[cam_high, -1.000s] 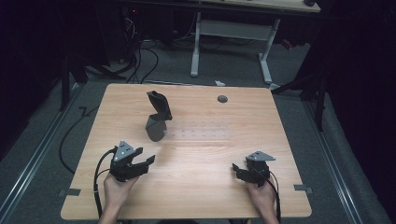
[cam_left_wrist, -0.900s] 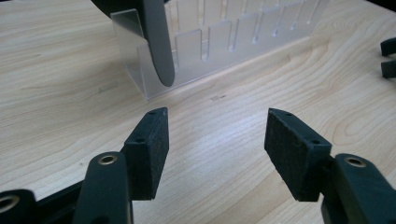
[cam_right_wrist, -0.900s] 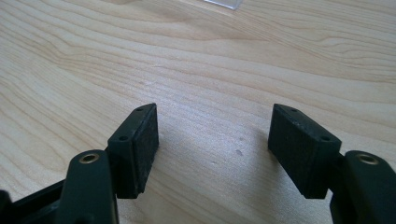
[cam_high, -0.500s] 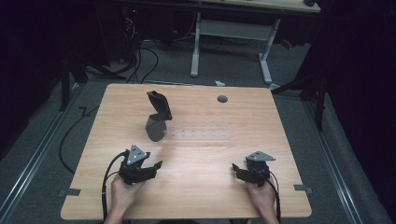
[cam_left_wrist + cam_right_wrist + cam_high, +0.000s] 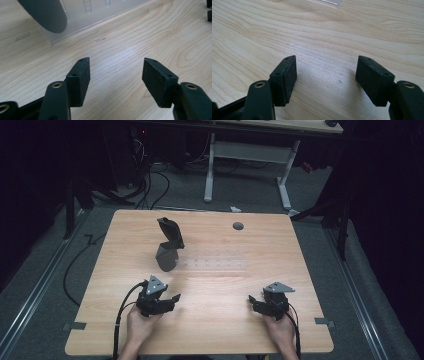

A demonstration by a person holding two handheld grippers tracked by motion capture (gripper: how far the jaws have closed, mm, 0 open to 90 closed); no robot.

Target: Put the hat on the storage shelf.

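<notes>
Approaching the dark scoop [image 5: 170, 245] beside the clear tray [image 5: 215, 262] at mid-desk [image 5: 300, 245], keep the left gripper [image 5: 172, 299] low; both grippers' jaws gape wide, empty; right gripper [image 5: 252, 301] rests. Scoop shape possibly misread.

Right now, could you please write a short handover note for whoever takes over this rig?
Left gripper: open, nothing between the jaws, low over the near left part of the wooden table, pointed towards the right gripper.
Right gripper: open, nothing held, low over the near right part.
Things: a dark grey scoop-like tool leans out of a dark grey cup on the table's left centre; a clear plastic tray lies flat just right of the cup.
Done: nothing appears picked up.
Left: probably reaching for the cup and tool, which are nearest the left gripper.
</notes>
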